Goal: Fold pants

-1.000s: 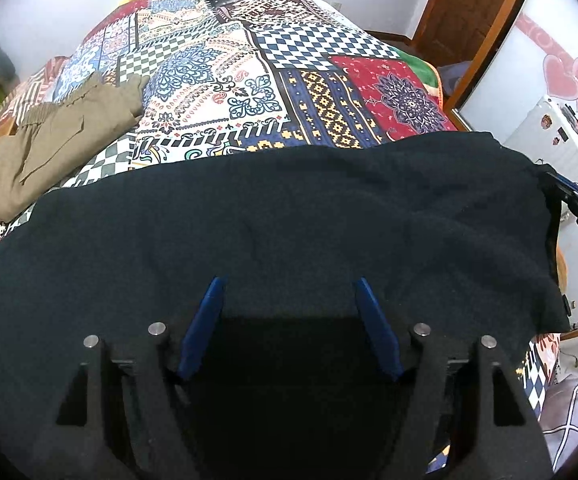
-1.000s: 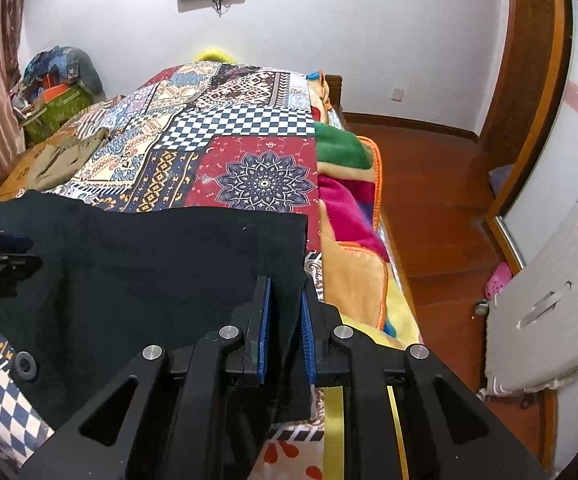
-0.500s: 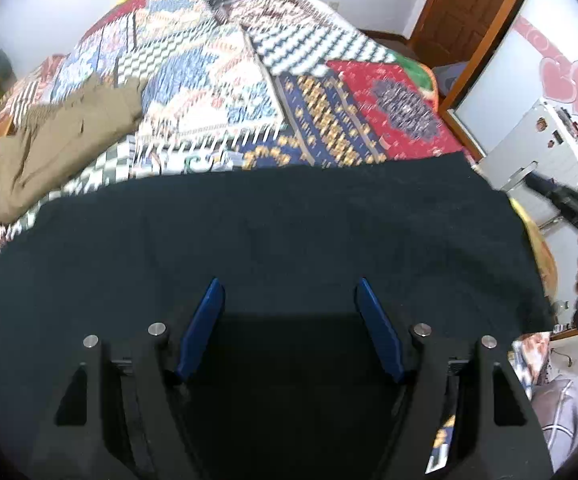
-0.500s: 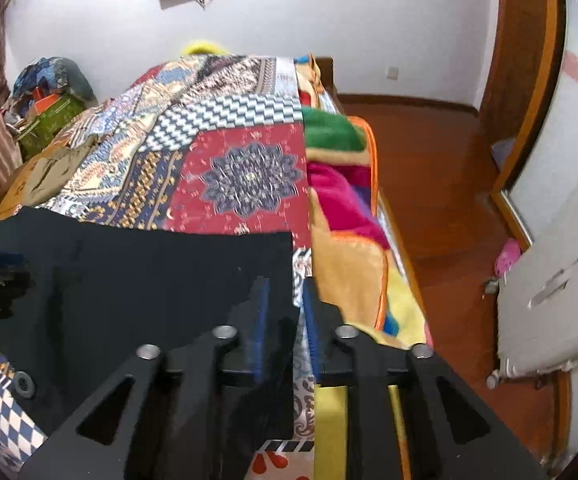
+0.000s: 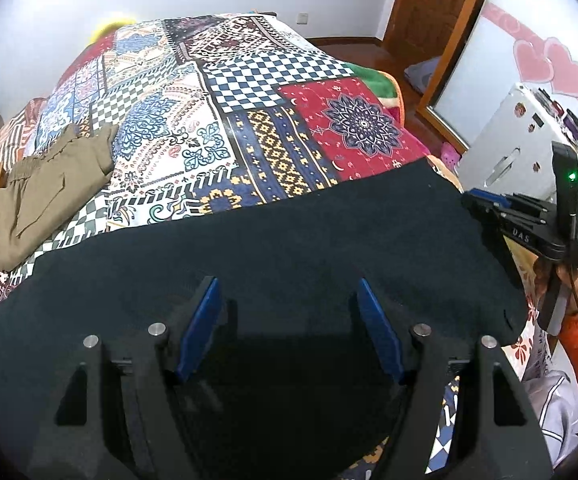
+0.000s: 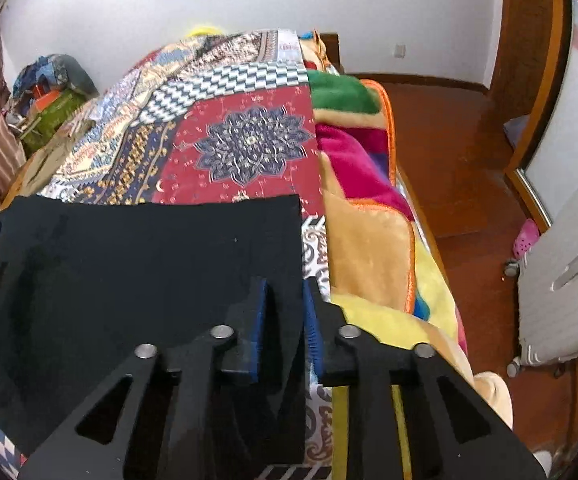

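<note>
Dark navy pants lie spread across the near end of a patchwork-quilted bed. My left gripper is open, its blue pads wide apart over the dark cloth. My right gripper is shut on the right edge of the pants, with cloth pinched between its blue pads. The right gripper also shows in the left wrist view at the cloth's right corner.
Folded khaki pants lie on the bed's left side. A colourful fleece blanket hangs over the bed's right edge. A white suitcase stands on the wooden floor, by a mirrored wardrobe door.
The pants' far edge has drawn back toward me, baring more quilt. The right gripper, still pinching the edge, has shifted slightly. The left gripper stays open.
</note>
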A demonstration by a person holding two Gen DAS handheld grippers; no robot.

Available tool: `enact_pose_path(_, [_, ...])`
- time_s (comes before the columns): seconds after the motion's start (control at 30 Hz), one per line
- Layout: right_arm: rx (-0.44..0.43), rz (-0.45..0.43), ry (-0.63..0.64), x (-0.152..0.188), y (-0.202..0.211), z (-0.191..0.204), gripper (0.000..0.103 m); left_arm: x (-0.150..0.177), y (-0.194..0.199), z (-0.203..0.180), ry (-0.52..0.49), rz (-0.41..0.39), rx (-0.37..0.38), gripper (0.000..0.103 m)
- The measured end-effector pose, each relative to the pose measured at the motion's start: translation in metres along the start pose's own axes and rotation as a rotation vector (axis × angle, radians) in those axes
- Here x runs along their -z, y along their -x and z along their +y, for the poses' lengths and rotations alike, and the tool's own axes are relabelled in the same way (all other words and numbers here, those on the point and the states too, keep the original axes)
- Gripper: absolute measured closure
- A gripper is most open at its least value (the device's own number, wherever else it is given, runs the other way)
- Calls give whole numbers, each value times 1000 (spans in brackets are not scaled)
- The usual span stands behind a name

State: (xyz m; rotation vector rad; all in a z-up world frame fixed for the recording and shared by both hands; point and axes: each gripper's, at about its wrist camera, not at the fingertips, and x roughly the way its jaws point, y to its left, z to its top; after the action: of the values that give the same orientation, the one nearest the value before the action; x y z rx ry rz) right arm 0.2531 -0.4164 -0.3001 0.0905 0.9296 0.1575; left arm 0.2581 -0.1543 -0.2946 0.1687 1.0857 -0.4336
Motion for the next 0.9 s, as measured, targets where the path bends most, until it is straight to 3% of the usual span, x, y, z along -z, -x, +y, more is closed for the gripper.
enact_pose_path(0.2, [2,-54,26,-4,12,5,95,-1,-1,-3,1,0,-1,33])
enact_pose_path(0.57, [35,-213,93,-62,20,16,96,-9,6,13,32,-31,-28,33])
enact_pose_path(0.67, [42,-190,100,-71,2,15,96,-7,1,18,41,-19,-34,33])
enact_pose_path(0.9, [81,-15,99,-62,-50,5,94,6,-2,27,54,6,-61,33])
